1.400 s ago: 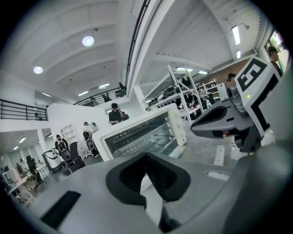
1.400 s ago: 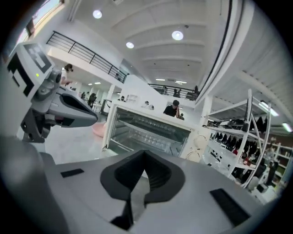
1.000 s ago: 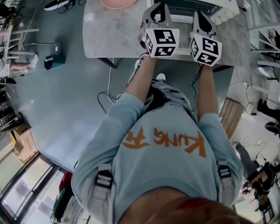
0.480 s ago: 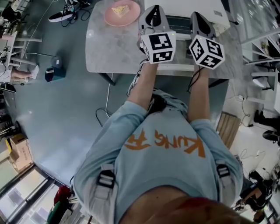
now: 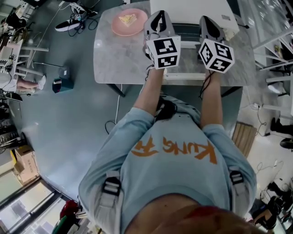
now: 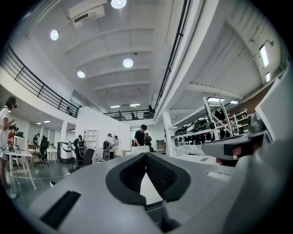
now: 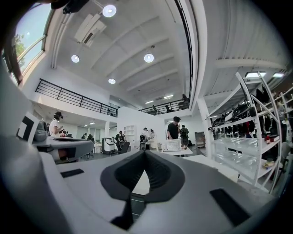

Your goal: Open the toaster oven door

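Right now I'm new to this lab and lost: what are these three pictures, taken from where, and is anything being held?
There is no robot: a person holds a two-jaw gripper in each hand. The top-down picture comes from a camera on their head; it shows the left gripper and right gripper over a grey table with a white toaster oven and a pink plate bearing a slice of food. The other two pictures look along each gripper's own jaws into the hall. Both pairs of jaws are shut, holding nothing.
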`<state>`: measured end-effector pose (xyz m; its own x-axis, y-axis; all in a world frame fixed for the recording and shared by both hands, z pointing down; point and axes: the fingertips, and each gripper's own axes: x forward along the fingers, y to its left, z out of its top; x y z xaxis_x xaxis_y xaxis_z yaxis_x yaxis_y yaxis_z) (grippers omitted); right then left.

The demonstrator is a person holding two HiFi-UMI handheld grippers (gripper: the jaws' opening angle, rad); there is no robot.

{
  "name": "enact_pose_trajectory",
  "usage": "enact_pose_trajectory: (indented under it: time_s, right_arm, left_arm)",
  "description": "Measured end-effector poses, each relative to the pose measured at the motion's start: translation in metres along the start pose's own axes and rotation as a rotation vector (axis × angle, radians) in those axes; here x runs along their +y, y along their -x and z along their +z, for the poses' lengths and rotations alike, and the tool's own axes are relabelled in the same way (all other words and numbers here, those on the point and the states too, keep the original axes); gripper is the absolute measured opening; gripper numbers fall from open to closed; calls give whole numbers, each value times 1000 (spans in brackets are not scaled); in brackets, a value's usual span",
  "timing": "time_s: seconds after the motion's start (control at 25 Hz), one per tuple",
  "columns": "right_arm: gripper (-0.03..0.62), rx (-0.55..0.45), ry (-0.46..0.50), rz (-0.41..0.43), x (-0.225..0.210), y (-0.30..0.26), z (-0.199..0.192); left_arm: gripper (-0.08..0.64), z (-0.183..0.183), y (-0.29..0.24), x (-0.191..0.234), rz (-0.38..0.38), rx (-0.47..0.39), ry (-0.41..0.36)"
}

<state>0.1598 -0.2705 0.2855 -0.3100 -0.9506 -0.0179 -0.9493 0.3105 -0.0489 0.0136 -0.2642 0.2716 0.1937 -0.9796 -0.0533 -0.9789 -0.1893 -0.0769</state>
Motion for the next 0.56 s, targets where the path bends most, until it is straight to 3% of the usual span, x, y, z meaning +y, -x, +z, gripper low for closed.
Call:
enact_pose_trajectory:
  time_s: [0.56]
  right_arm:
    - [-3,-7,44,2,-11,8,6]
  left_arm:
    - [3,0,-1,-8,3,-6,21]
